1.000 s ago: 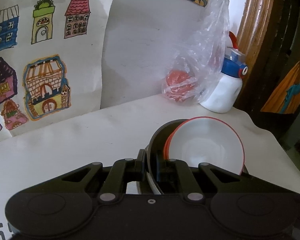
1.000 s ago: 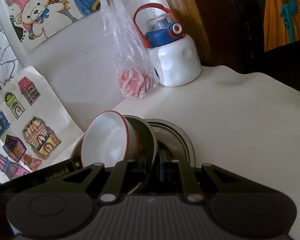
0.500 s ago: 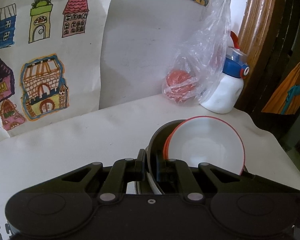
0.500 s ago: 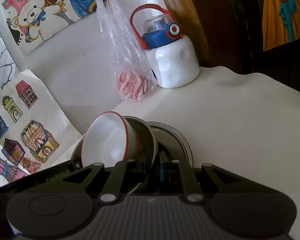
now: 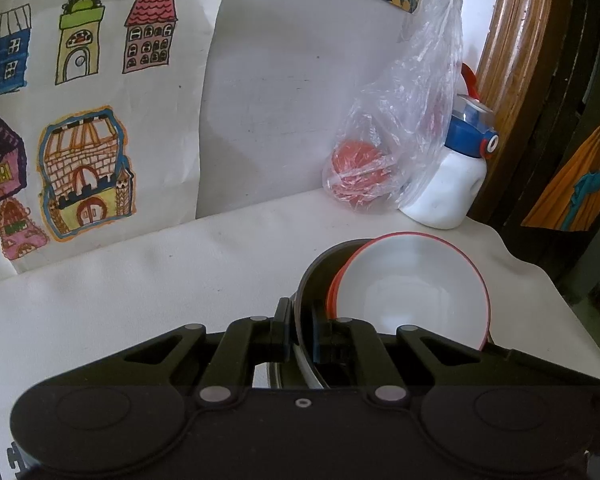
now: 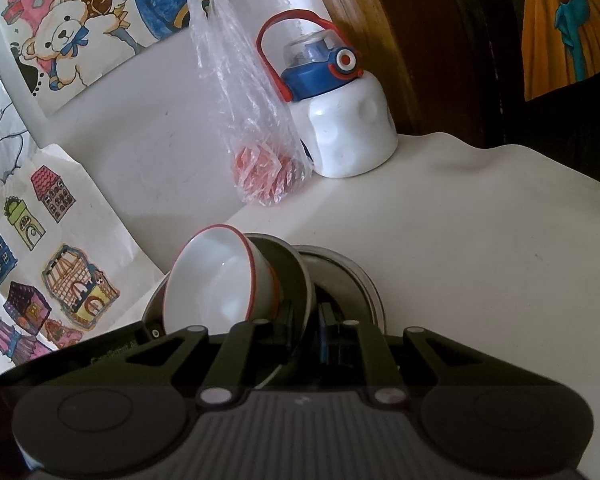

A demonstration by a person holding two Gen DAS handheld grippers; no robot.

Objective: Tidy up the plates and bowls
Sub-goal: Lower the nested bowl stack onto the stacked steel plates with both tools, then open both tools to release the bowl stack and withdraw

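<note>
White with a red rim, the bowl (image 5: 412, 284) is sitting tilted inside a dark metal bowl (image 6: 288, 268) above the pale table (image 6: 480, 248). The left gripper (image 5: 300, 328) is pinching that dark bowl's rim on one side, and the right gripper (image 6: 305, 322) is pinching it on the other. A steel plate (image 6: 356, 280) is lying just beside them.

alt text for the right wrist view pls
The right gripper is shut on the rim of a dark bowl, which holds a tilted white bowl with a red rim. A metal plate sits behind on the white table; farther back stand a plastic bag and a white water bottle.
</note>
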